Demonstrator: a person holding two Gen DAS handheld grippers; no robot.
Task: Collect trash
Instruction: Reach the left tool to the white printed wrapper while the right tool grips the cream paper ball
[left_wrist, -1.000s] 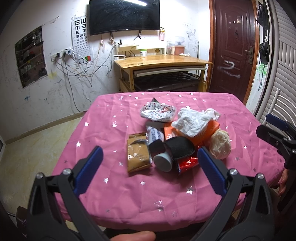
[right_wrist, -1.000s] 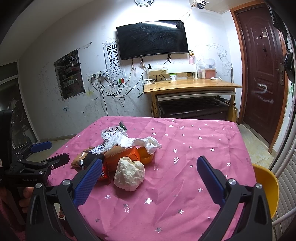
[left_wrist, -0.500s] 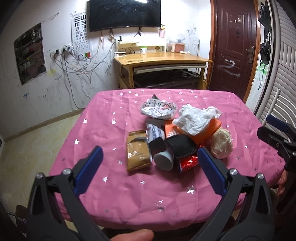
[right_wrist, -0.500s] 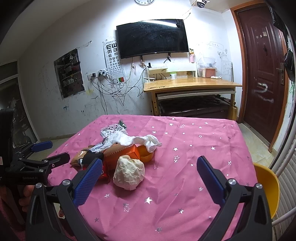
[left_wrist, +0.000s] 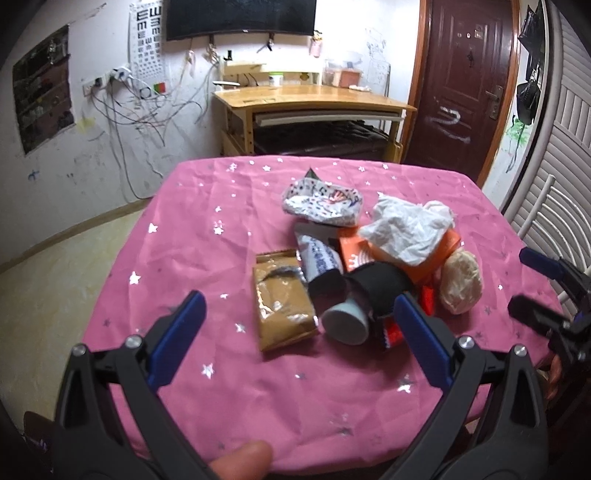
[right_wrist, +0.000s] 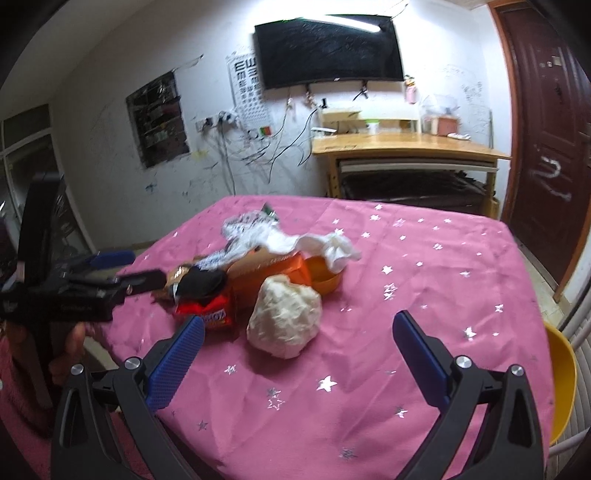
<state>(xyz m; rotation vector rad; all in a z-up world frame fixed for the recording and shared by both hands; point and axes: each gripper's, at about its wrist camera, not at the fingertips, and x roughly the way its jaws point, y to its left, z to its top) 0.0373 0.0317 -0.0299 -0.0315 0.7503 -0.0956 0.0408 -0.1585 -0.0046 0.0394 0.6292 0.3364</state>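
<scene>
A heap of trash lies on the pink starred tablecloth (left_wrist: 207, 236). It holds a brown wrapper (left_wrist: 282, 302), a tipped grey cup (left_wrist: 345, 325), a black pouch (left_wrist: 380, 282), an orange box (left_wrist: 436, 254) under crumpled white tissue (left_wrist: 406, 230), a patterned wrapper (left_wrist: 321, 201) and a cream paper ball (left_wrist: 461, 282). My left gripper (left_wrist: 299, 332) hovers open just short of the brown wrapper and cup. My right gripper (right_wrist: 297, 350) is open too, its fingers either side of the cream ball (right_wrist: 284, 321), short of it. Neither holds anything.
The right gripper shows at the table's right edge (left_wrist: 546, 291); the left one at the left edge (right_wrist: 96, 280). A yellow chair (right_wrist: 561, 373) stands right of the table. Behind are a wooden desk (left_wrist: 310, 103), wall cables, a television and a brown door (left_wrist: 461, 81).
Both grippers have moved forward and lower toward the trash heap, so the items look larger. Both stay open. Nothing on the table has moved.
</scene>
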